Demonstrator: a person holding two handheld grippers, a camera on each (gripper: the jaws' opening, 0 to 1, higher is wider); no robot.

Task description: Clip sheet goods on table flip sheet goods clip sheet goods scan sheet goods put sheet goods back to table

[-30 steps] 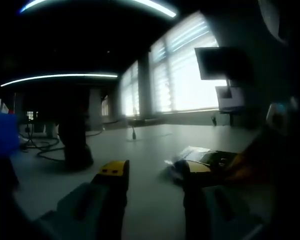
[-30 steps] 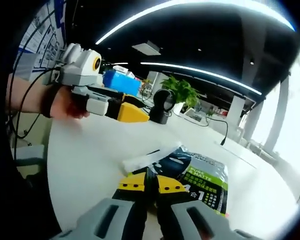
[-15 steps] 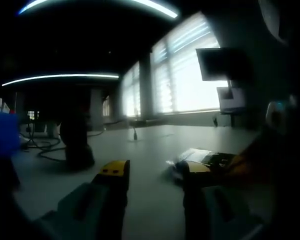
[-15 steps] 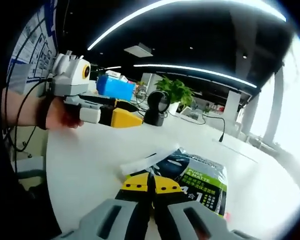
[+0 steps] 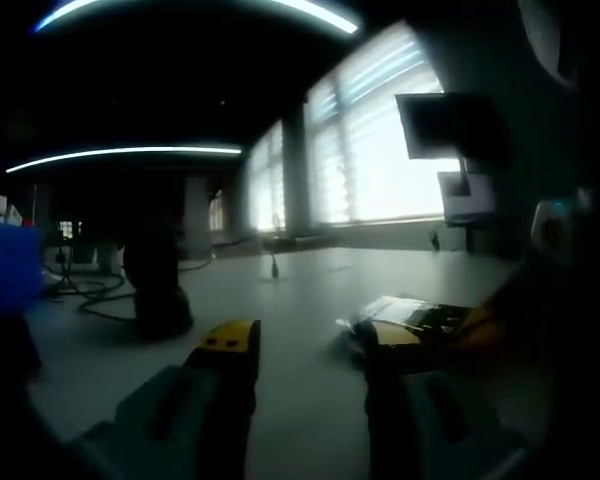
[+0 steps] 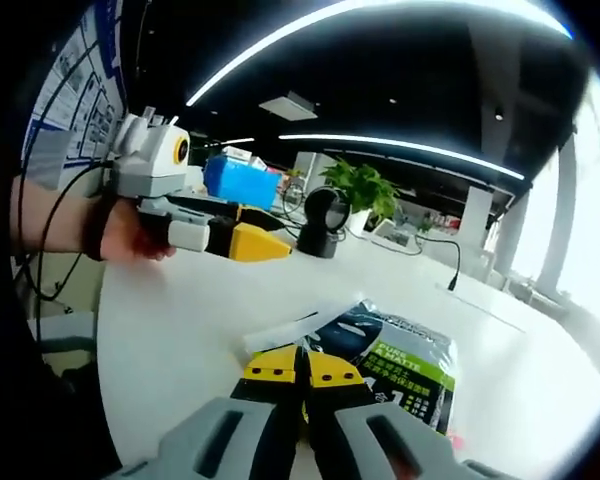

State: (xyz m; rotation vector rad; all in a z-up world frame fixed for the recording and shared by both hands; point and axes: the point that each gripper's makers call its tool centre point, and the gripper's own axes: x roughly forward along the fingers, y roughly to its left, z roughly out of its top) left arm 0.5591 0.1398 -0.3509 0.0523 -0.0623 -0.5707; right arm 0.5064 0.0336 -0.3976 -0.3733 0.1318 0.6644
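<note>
Right gripper (image 6: pixel 302 366): jaws pressed together on the near edge of the sheet goods (image 6: pixel 395 365), a dark and green printed packet lying flat on the white table (image 6: pixel 170 330). Left gripper (image 6: pixel 255 241), held in a hand (image 6: pixel 120 230), hovers beyond the packet; jaws stand apart, holding nothing. Farther off, past the packet: black scanner (image 6: pixel 325 220), potted plant (image 6: pixel 365 188).

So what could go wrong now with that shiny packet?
The right gripper is shut on the packet at one edge only, so it might slip out or flop when lifted. The left gripper hangs open over the table, too far away to catch it.
</note>
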